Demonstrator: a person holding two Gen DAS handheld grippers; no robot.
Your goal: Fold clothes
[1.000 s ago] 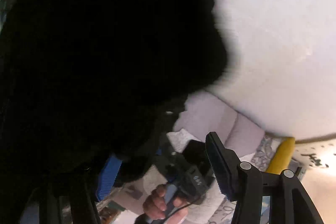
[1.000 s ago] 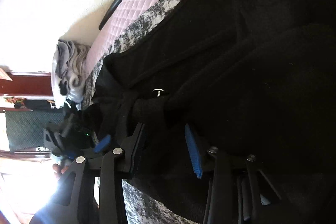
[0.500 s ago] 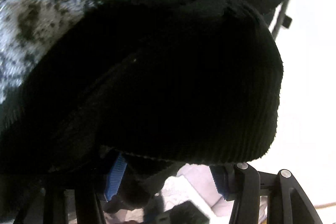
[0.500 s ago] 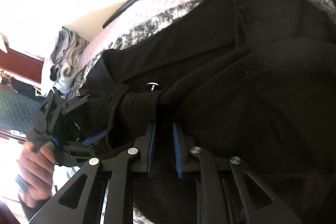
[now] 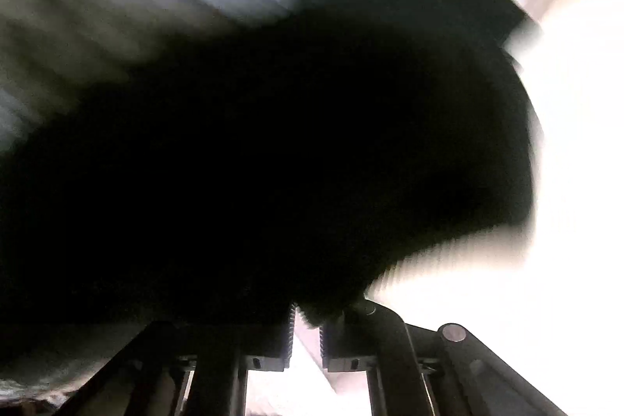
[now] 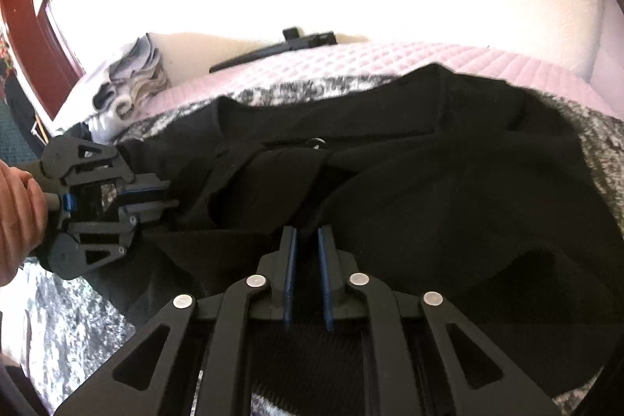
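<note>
A black ribbed garment (image 6: pixel 429 182) lies crumpled on a grey mottled blanket (image 6: pixel 600 143). My right gripper (image 6: pixel 307 240) is shut on a fold of it near its front edge. My left gripper (image 6: pixel 156 195) shows at the left of the right wrist view, closed on the garment's left edge, with the hand behind it. In the left wrist view the black garment (image 5: pixel 273 162) fills the blurred frame and my left gripper (image 5: pixel 306 318) pinches its lower edge.
A pink quilted bedspread (image 6: pixel 351 61) lies under the blanket. Folded grey clothes (image 6: pixel 132 77) sit at the far left of the bed. A black bar-shaped object (image 6: pixel 280 45) lies at the bed's far edge by a white wall. A dark red door frame (image 6: pixel 35 26) stands left.
Both grippers have closed on the black garment. The right wrist view has tilted up toward the wall. The left wrist view has swung and blurred.
</note>
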